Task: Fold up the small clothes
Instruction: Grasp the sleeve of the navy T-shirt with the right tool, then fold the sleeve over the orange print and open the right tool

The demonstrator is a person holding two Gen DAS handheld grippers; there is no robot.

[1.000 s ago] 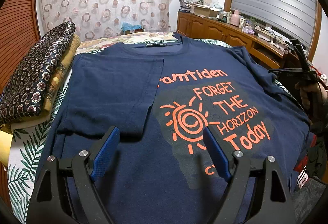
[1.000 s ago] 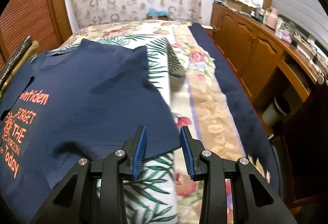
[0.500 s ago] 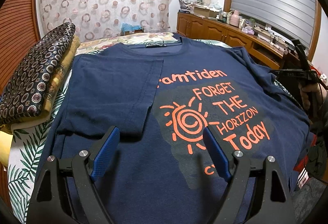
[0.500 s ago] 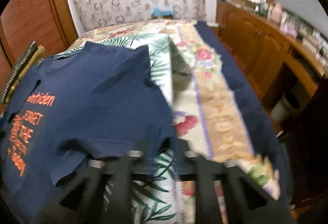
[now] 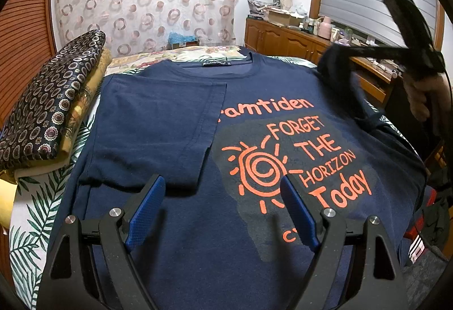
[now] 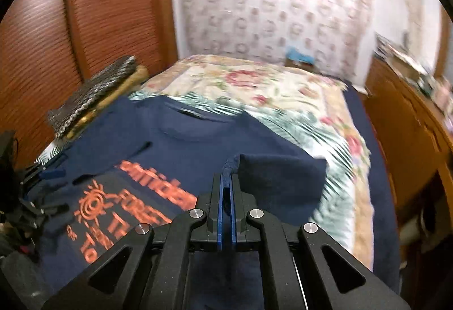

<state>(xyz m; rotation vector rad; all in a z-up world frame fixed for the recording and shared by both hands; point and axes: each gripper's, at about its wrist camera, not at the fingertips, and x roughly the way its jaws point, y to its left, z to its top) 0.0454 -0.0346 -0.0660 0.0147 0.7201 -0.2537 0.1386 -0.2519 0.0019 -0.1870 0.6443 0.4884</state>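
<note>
The right hand-held gripper (image 6: 225, 182) has lifted the sleeve (image 6: 280, 176) off the bed (image 6: 334, 123), pinching it tight; the left hand-held gripper (image 5: 223, 196) hangs wide open, empty, over the blue shirt (image 5: 198, 239).

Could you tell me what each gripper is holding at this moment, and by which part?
The right gripper is shut on the navy T-shirt, pinching its unfolded sleeve at the edge. The left gripper is open and holds nothing.

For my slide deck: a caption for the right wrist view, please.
Right claw shut on the navy T-shirt's sleeve, lifted above the bedspread.
</note>
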